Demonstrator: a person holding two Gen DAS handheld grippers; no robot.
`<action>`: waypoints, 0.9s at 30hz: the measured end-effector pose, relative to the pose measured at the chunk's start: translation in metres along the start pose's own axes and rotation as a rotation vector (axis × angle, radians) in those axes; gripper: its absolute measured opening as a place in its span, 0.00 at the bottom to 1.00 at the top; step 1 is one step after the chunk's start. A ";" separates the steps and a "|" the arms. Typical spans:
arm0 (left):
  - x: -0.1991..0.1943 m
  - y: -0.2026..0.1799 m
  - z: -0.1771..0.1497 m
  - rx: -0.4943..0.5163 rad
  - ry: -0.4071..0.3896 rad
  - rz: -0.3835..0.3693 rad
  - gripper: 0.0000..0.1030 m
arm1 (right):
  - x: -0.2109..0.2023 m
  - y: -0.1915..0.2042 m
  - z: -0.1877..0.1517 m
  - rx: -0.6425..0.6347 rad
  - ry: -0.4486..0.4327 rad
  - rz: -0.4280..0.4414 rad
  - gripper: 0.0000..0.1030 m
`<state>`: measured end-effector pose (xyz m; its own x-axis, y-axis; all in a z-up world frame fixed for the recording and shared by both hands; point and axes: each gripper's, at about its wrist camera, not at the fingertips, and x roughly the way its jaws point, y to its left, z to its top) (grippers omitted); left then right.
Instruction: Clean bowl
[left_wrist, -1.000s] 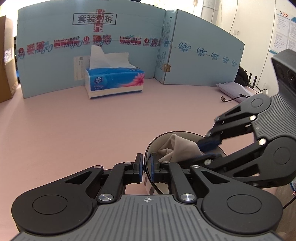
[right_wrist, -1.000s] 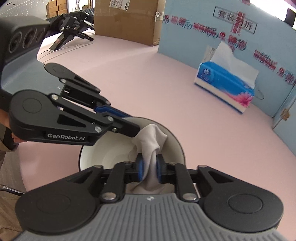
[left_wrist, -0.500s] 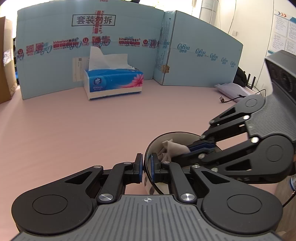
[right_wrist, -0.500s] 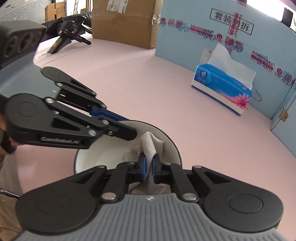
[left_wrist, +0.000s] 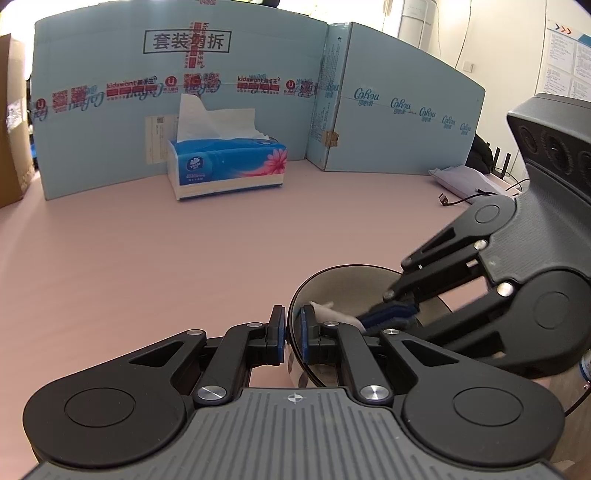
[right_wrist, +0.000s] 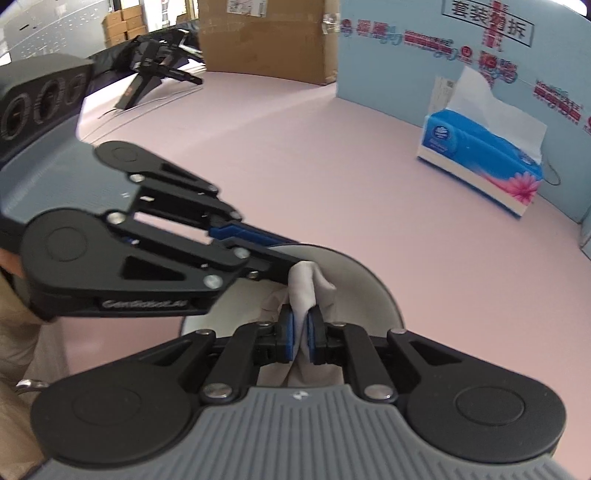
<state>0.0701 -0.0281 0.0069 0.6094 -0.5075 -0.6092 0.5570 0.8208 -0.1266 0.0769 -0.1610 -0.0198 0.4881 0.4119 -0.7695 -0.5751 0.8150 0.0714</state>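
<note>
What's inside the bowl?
A crumpled cloth sits inside the bowl, pinched by the right gripper. The left gripper clamps the rim. The bowl's bottom is hidden under the cloth and grippers.

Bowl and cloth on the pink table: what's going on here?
A person works two handheld grippers. The left gripper is clamped on the bowl's rim, steadying it on the pink table. The right gripper is shut on a beige cloth pushed inside the bowl, mid-wipe. A tissue box stands untouched farther back.
</note>
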 end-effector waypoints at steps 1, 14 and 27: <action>0.000 0.000 0.000 0.000 0.000 -0.001 0.11 | -0.001 0.001 -0.001 0.000 0.008 0.031 0.10; -0.005 -0.008 -0.001 0.032 -0.027 0.022 0.10 | -0.009 0.015 -0.006 -0.107 0.095 -0.014 0.08; -0.004 -0.014 0.002 0.055 -0.031 0.031 0.10 | -0.008 0.021 -0.017 -0.273 0.103 -0.287 0.08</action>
<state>0.0608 -0.0385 0.0123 0.6438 -0.4904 -0.5873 0.5672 0.8211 -0.0639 0.0495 -0.1543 -0.0228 0.5935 0.1291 -0.7944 -0.5854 0.7467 -0.3160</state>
